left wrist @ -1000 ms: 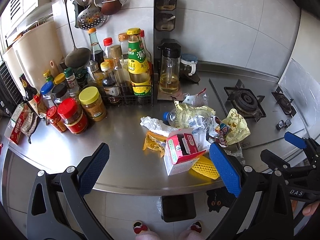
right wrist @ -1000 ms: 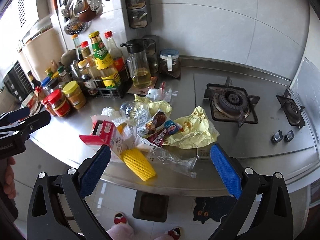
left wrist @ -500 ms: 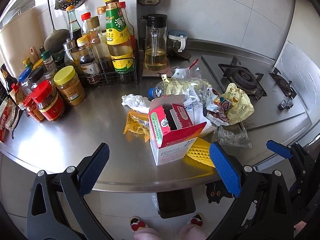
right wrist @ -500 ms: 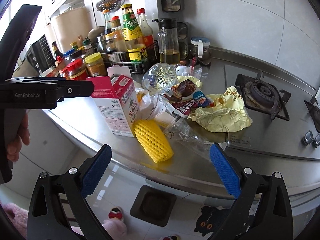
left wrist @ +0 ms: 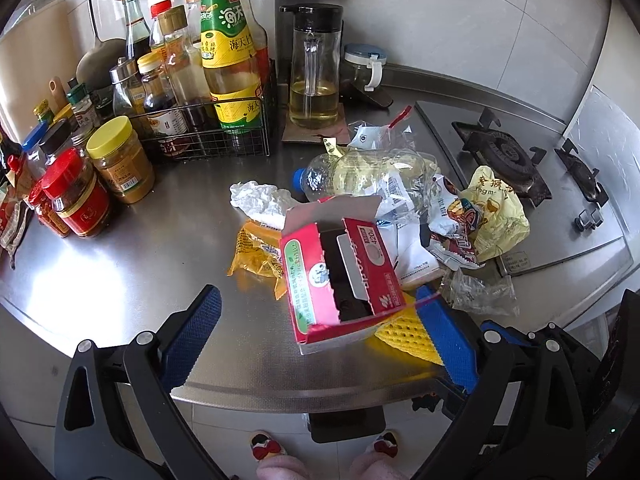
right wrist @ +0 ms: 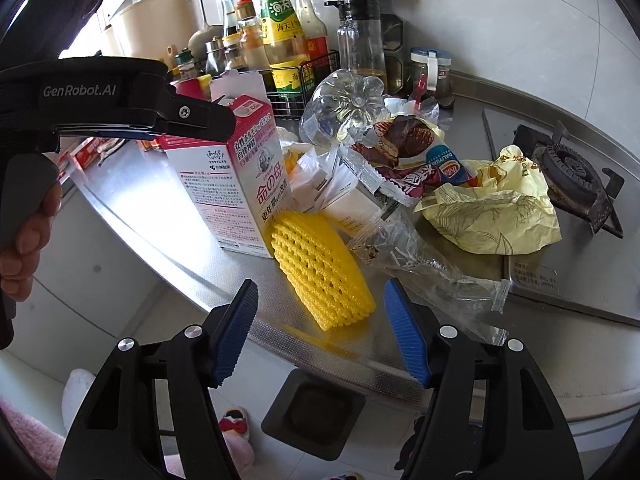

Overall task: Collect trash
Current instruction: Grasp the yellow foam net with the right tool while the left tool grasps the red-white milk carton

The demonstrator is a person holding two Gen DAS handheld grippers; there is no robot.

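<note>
A pile of trash lies on the steel counter (left wrist: 120,272). An open red and white carton (left wrist: 340,276) stands at its front; in the right wrist view the carton (right wrist: 240,184) is upright. A yellow foam net (right wrist: 320,276) leans beside it. Behind are a crushed clear bottle (left wrist: 360,172), snack wrappers (right wrist: 404,160), a yellow paper wrap (right wrist: 496,208) and a clear plastic bag (right wrist: 432,276). My left gripper (left wrist: 320,340) is open, its jaws on either side of the carton without touching it. My right gripper (right wrist: 324,328) is open around the near end of the foam net.
Sauce bottles stand in a wire rack (left wrist: 208,136), with jars (left wrist: 120,160) at the back left. An oil jug (left wrist: 316,68) stands behind the pile. A gas hob (left wrist: 504,156) is at the right. A dark bin (right wrist: 316,416) sits on the floor below the counter edge.
Both grippers have moved in closer to the pile. The right gripper's jaws have narrowed around the foam net. The left gripper now reaches over the carton.
</note>
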